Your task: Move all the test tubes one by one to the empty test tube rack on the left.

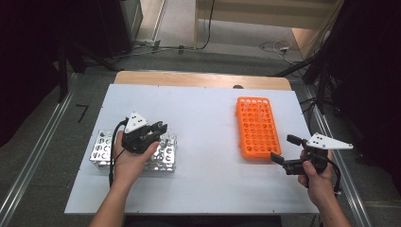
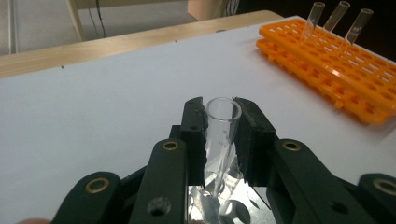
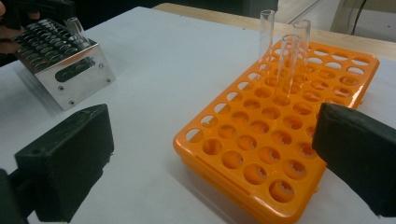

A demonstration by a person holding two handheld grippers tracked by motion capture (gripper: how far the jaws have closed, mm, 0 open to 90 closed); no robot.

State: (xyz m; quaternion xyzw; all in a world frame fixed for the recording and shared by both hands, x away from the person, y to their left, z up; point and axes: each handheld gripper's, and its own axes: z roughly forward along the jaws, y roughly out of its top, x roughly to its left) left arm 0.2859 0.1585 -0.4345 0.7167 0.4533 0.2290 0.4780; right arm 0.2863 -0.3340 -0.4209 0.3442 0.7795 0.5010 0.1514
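Left gripper view reveals the left tool (image 2: 223, 135) clenching a clear test tube (image 2: 222, 135) (high view hides it); right tool (image 3: 210, 158) gapes beside the orange rack (image 3: 280, 130).

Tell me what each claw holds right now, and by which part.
The left claw clamps a clear glass test tube just below its open rim, above the shiny metal rack. The right claw is open and holds nothing.

high view: overhead, facing forward-down | gripper views: low, close | shared: orange rack (image 1: 257, 126) (image 2: 336, 70) (image 3: 285, 126)
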